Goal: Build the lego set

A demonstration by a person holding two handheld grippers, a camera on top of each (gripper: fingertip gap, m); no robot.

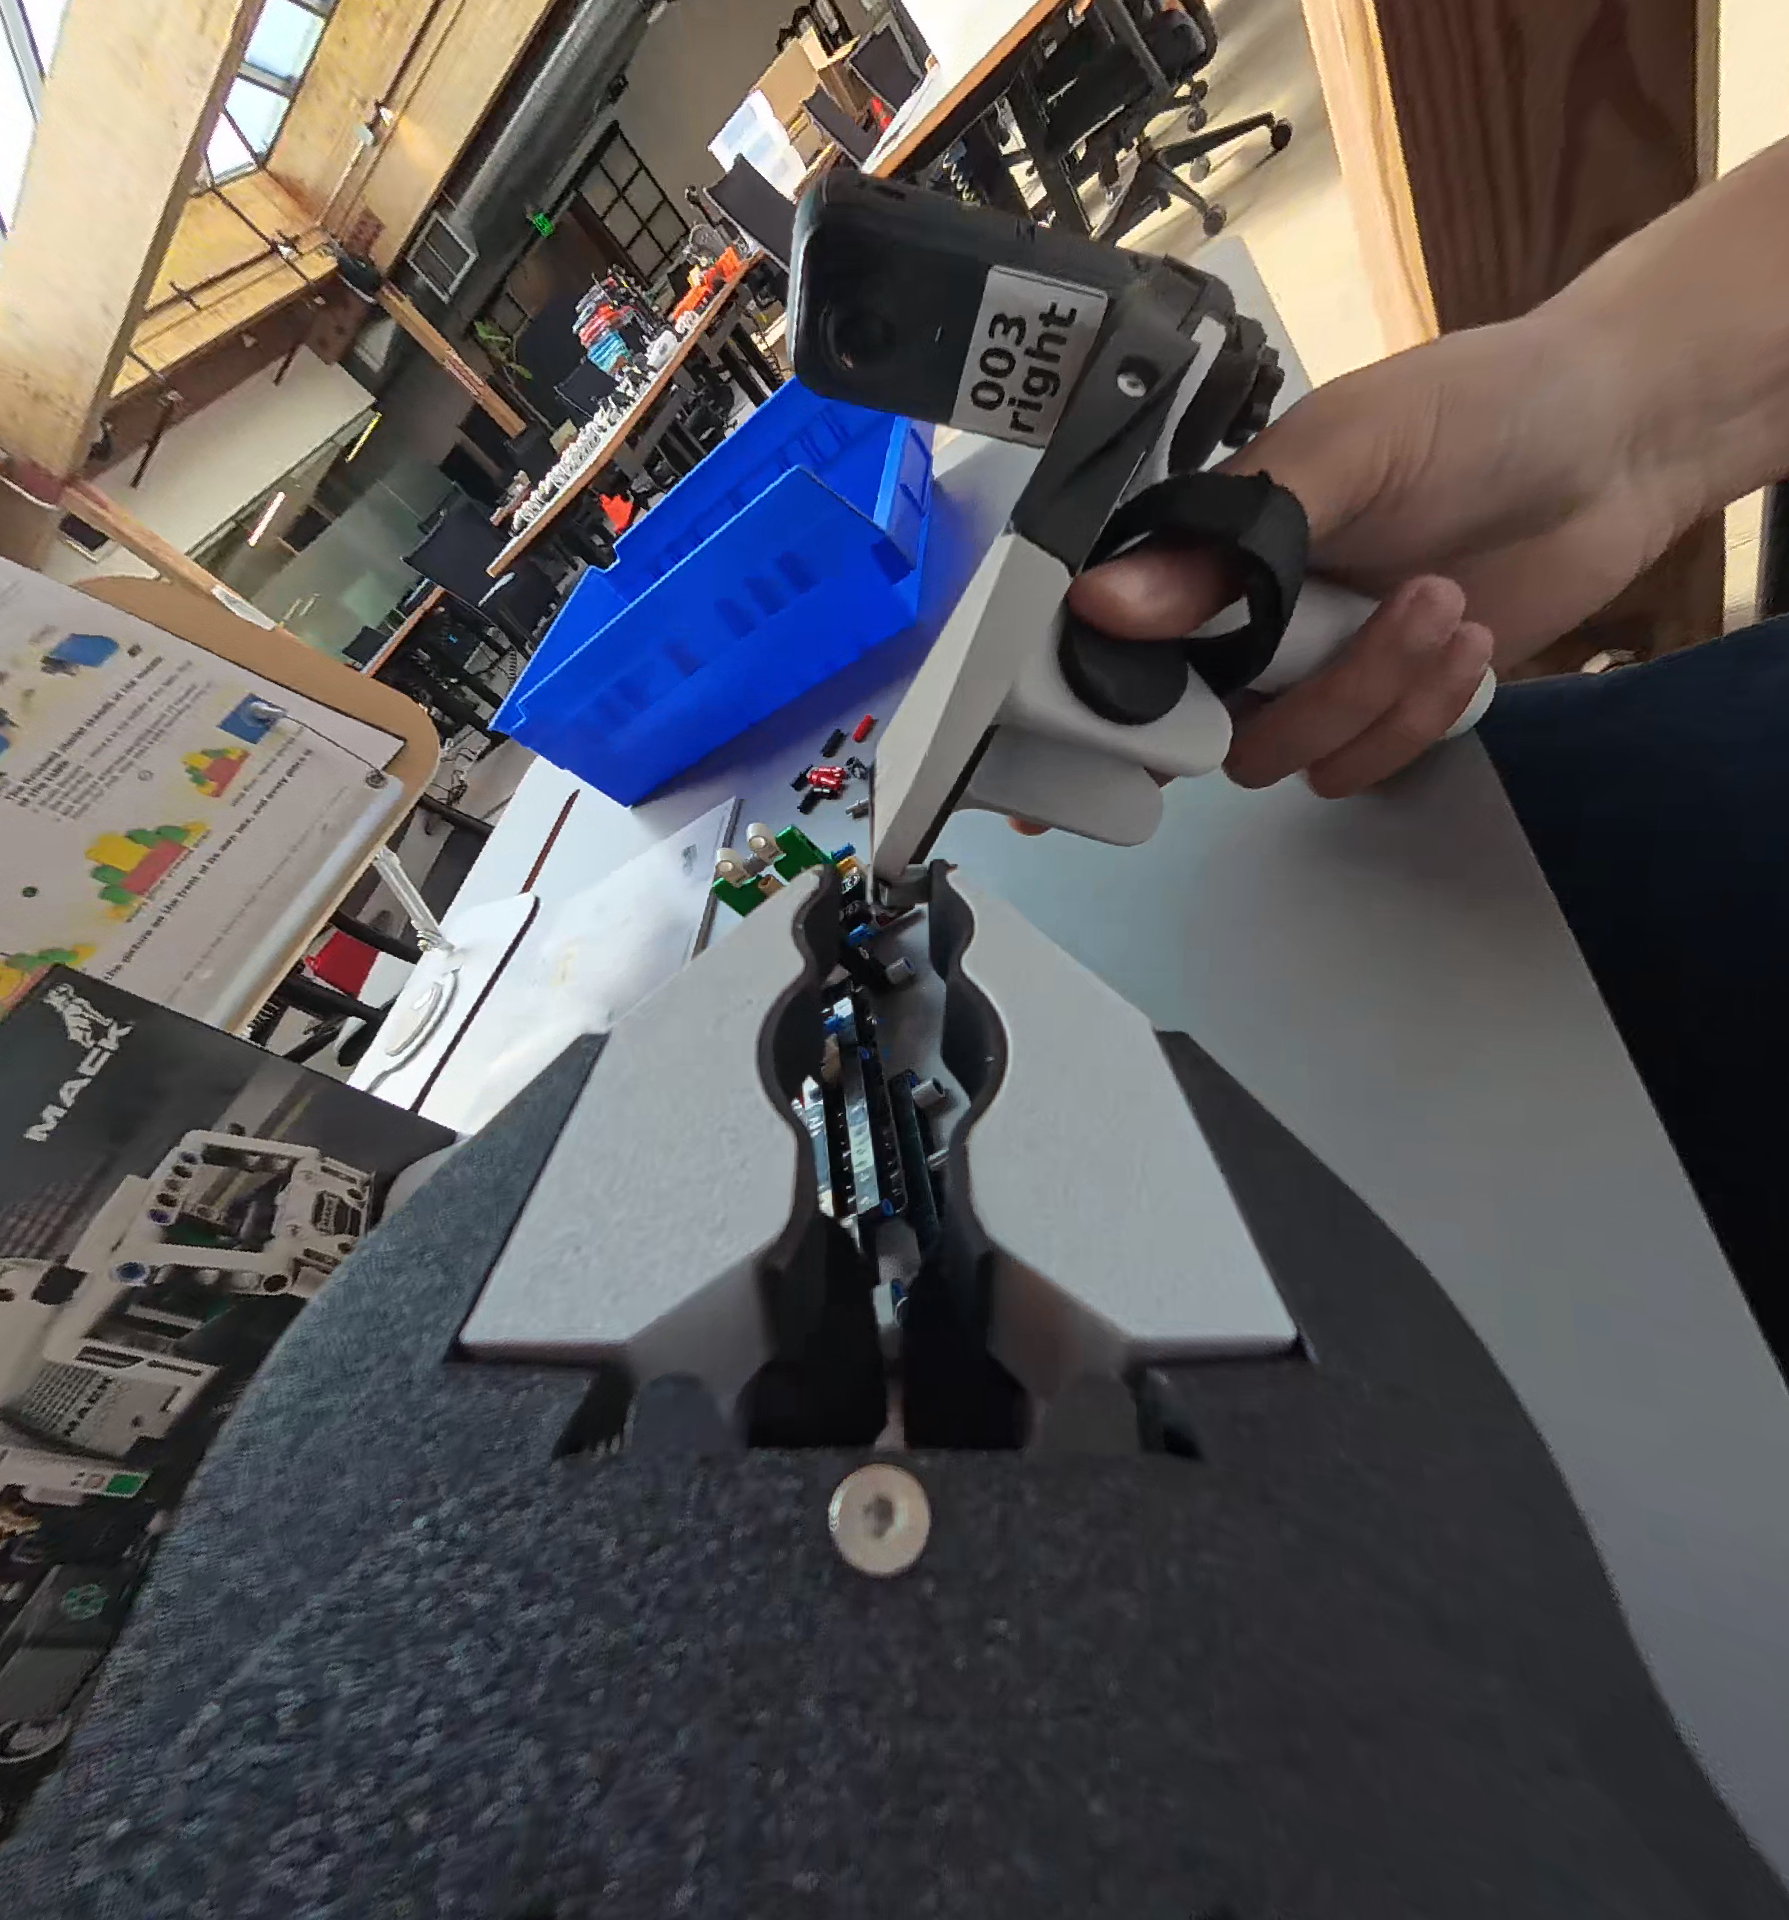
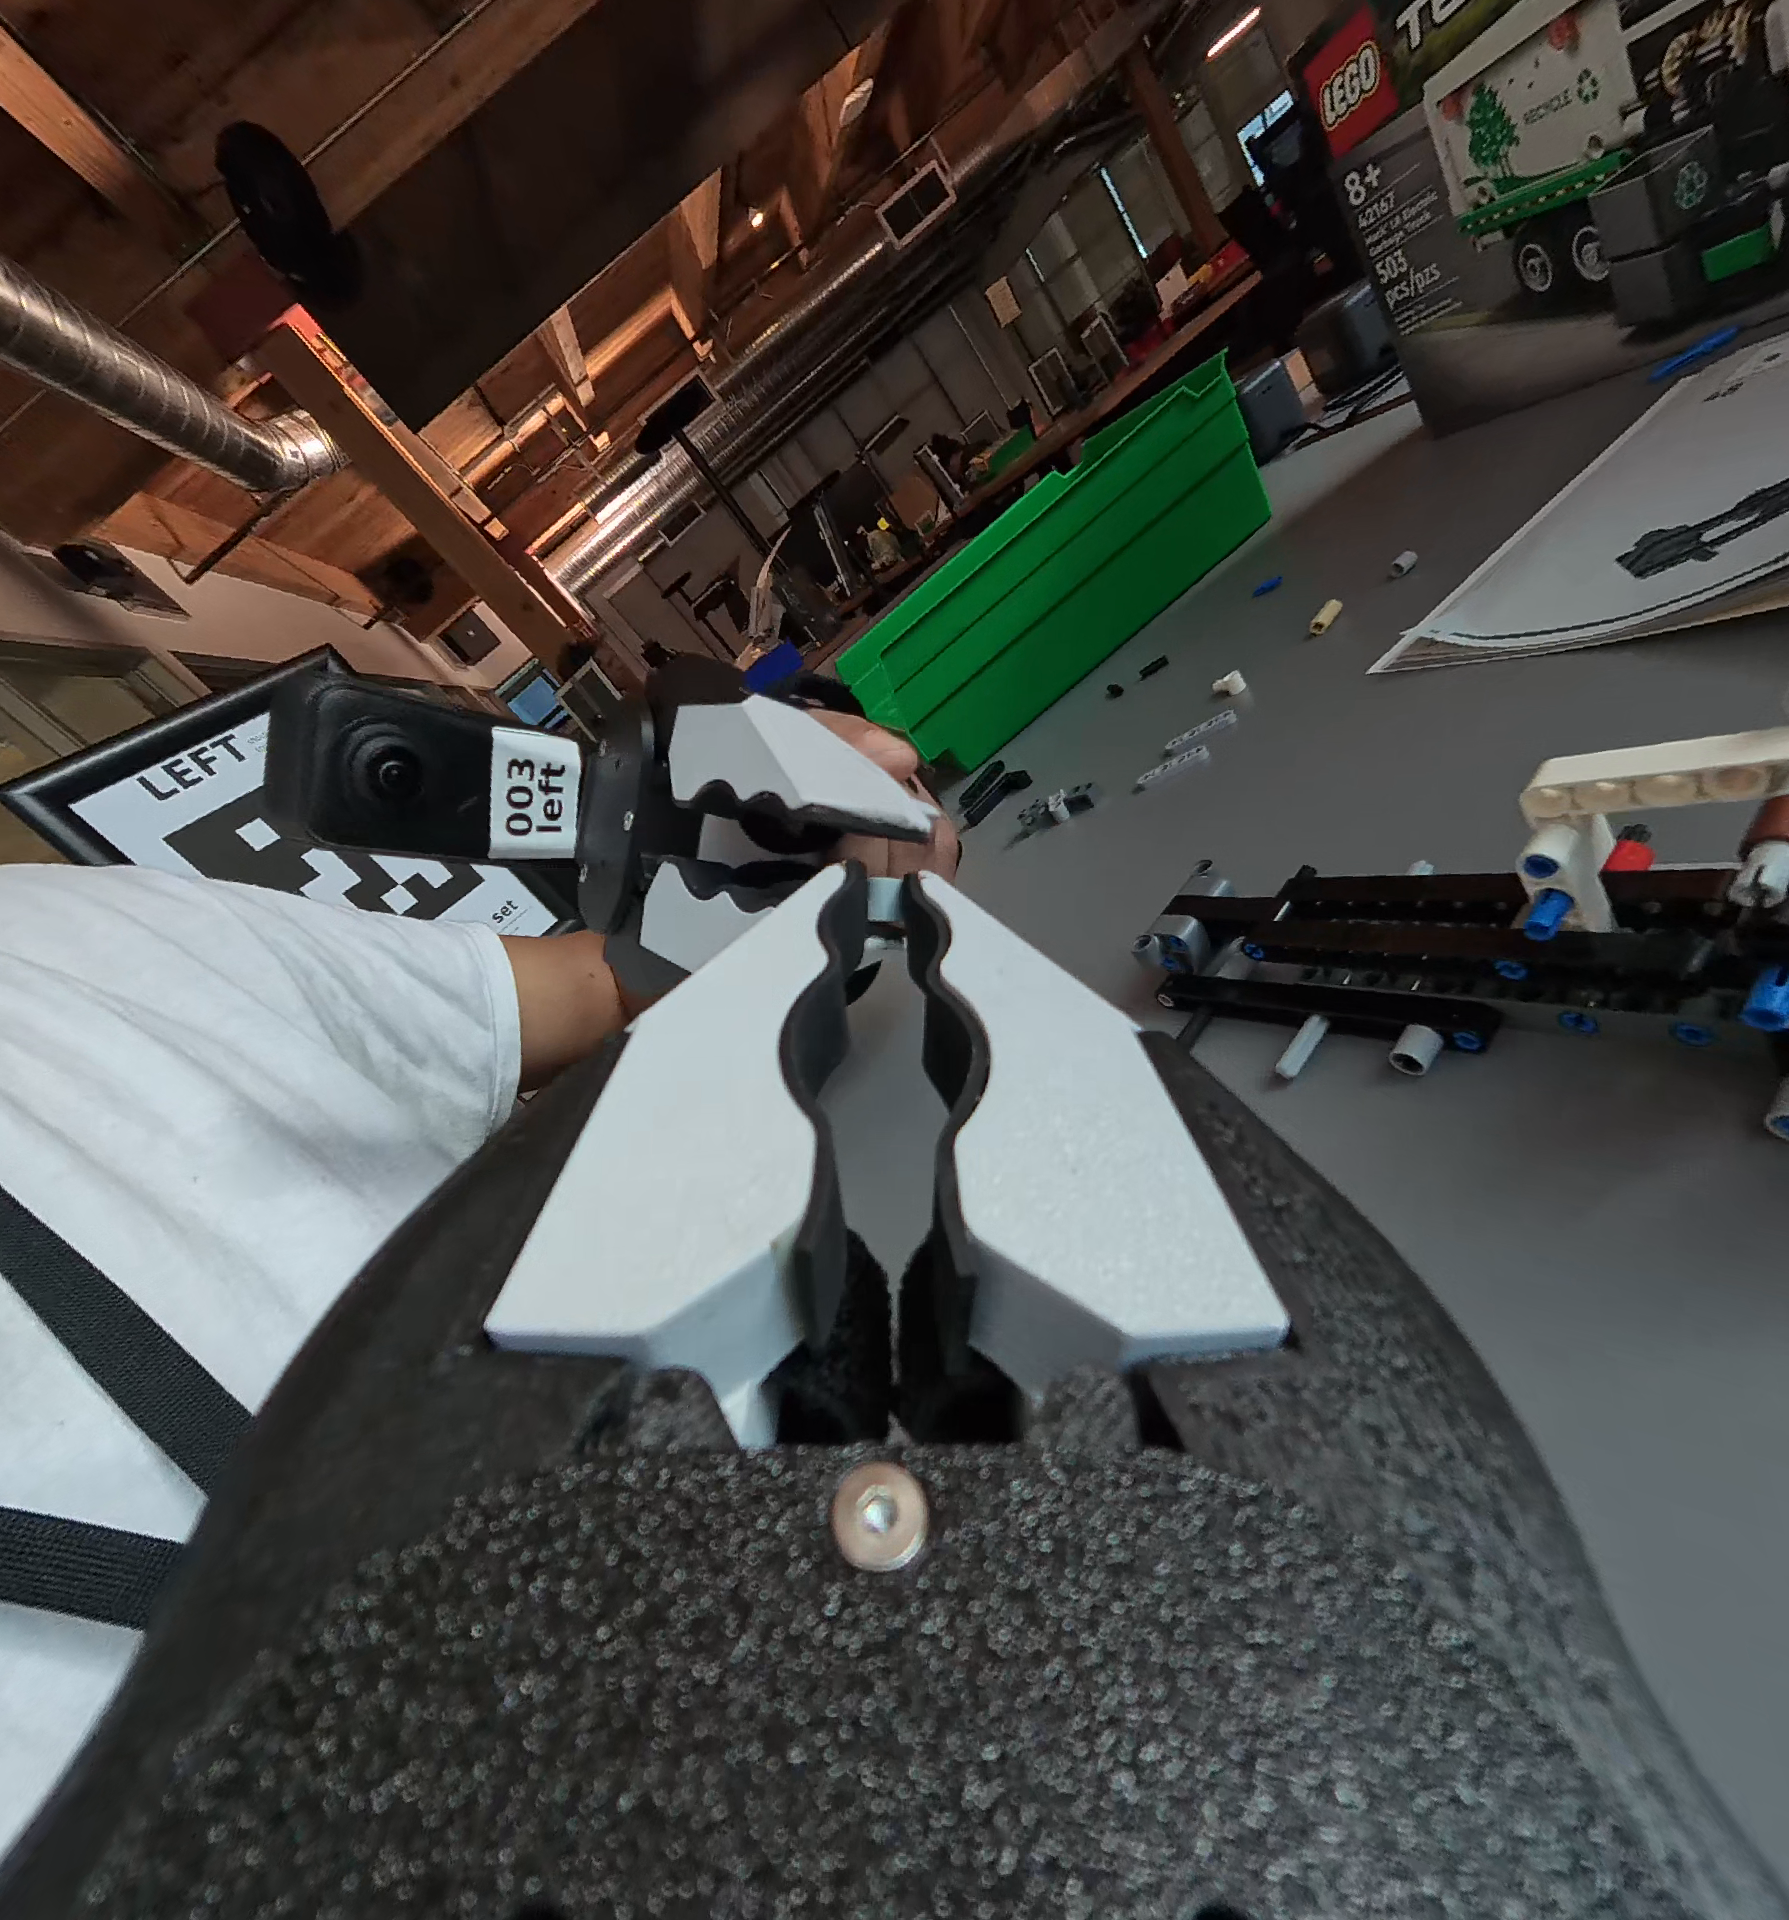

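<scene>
The right gripper (image 2: 885, 899) has its fingers (image 2: 1025, 1039) pinched down on a small grey round lego piece (image 2: 885, 902), caught right at the tips with only a thin gap behind it. The left gripper (image 2: 937, 831) sits just beyond those tips, in a person's hand (image 2: 885, 758), and from this side its fingers look slightly apart.

In the left wrist view, the left gripper (image 1: 885, 894) has a narrow gap between its fingers (image 1: 661, 1122), with the black lego chassis (image 1: 869, 1122) showing through it. Can't tell if they're actually squeezing the chassis or just lined up over it. The right gripper (image 1: 895, 878) comes in from above, tip down at the far end of that gap, with the person's right hand (image 1: 1409, 582) round its handle.

Further out, the right wrist view shows the chassis (image 2: 1472, 956) lying flat on the grey desk (image 2: 1389, 1351): long black beams, blue pins, grey wheels hubs and a white frame at the far end. Loose bits (image 2: 1196, 740) are scattered beyond it, then a green bin (image 2: 1066, 613), a printed sheet (image 2: 1648, 520) and the set's box (image 2: 1596, 187). On the other side there's a blue bin (image 1: 724, 613), a few small loose parts (image 1: 828, 774) and an instruction page on a board (image 1: 142, 748).
</scene>
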